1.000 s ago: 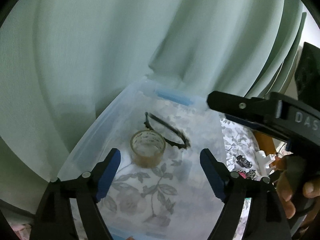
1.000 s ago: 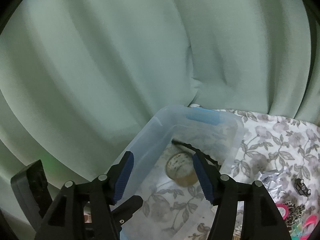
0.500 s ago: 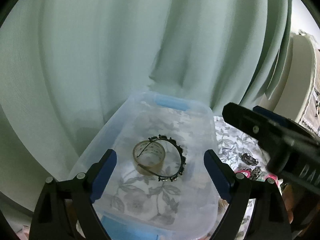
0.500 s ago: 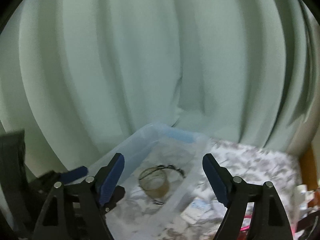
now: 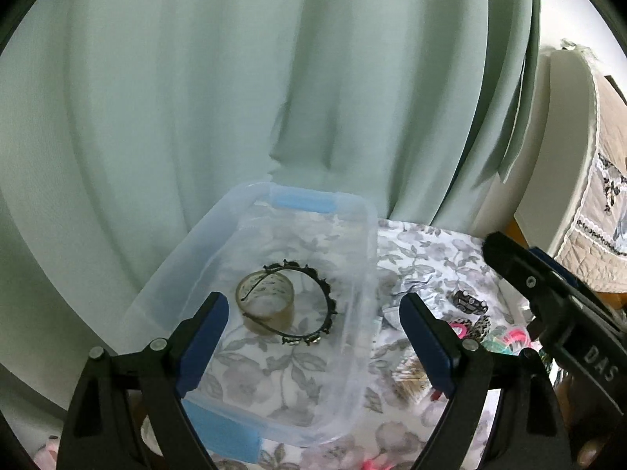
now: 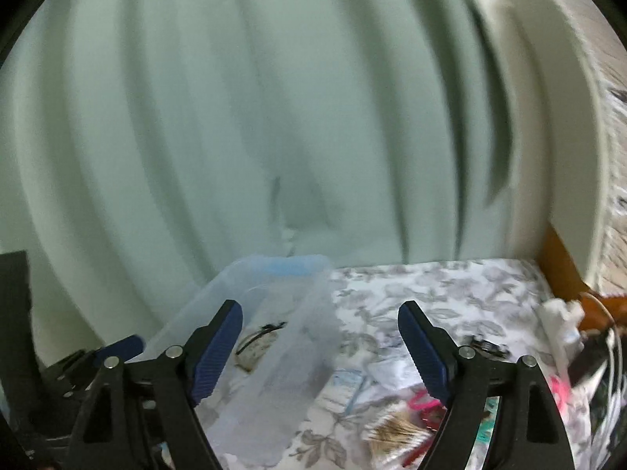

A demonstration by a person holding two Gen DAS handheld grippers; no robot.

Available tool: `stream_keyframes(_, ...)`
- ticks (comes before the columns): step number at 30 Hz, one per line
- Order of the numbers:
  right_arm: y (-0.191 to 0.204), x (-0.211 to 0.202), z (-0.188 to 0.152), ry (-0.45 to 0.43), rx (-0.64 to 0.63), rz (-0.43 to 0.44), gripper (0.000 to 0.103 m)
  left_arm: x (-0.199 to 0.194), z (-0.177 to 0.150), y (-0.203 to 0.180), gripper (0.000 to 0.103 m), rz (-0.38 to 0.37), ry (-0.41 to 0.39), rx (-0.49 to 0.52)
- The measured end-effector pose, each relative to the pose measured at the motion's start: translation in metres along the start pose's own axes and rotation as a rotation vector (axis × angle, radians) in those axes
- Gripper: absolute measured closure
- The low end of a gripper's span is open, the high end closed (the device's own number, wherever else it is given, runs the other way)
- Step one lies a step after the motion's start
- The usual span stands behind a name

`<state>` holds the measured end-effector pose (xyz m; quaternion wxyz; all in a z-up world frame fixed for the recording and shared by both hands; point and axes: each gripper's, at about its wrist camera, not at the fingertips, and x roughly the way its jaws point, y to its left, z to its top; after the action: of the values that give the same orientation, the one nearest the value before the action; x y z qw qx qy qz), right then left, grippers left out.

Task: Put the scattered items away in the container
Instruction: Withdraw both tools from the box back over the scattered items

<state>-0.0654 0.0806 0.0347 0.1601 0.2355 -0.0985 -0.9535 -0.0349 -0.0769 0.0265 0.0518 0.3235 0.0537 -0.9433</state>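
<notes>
- One clear plastic container with blue clip handles [image 5: 354, 274] stands on the grey-and-white floral cloth [image 5: 423, 250], close against the pale green curtain [image 5: 196, 98]; its floor shows the flower print through the plastic.
- Two things lie inside it: one roll of clear brownish tape [image 5: 265, 304] standing on its edge face, and one thin black headband with small studs [image 5: 327, 297] curving around the roll, one end resting across the roll's top.
- Two grippers show. The left gripper [image 5: 313, 337] hangs over the container's near end, its blue-padded fingers spread wide and empty.
- The right gripper [image 6: 320, 346] is just as wide apart, holding nothing, above the container's right wall.
- To the right of the container, on the cloth, lie scattered small items [image 6: 415, 411]: pink loops, a dark clip, crumpled foil; the blur stops a count.
</notes>
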Motion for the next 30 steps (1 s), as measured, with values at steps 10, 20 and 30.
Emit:
stream_keyframes(10, -0.043, -0.035, -0.008, -0.057, 0.064, -0.067, 0.018, -0.001, -0.004, -0.040, 0.014, -0.031, 0.000, 0.023)
stream_keyframes(20, -0.089, -0.054, -0.025, -0.005, 0.072, -0.076, 0.000, 0.014, -0.018, -0.079, 0.013, -0.139, 0.072, 0.056)
stream_keyframes(30, -0.141, -0.050, -0.041, 0.101, 0.186, -0.138, 0.000, 0.034, -0.050, -0.083, 0.001, -0.222, 0.175, 0.068)
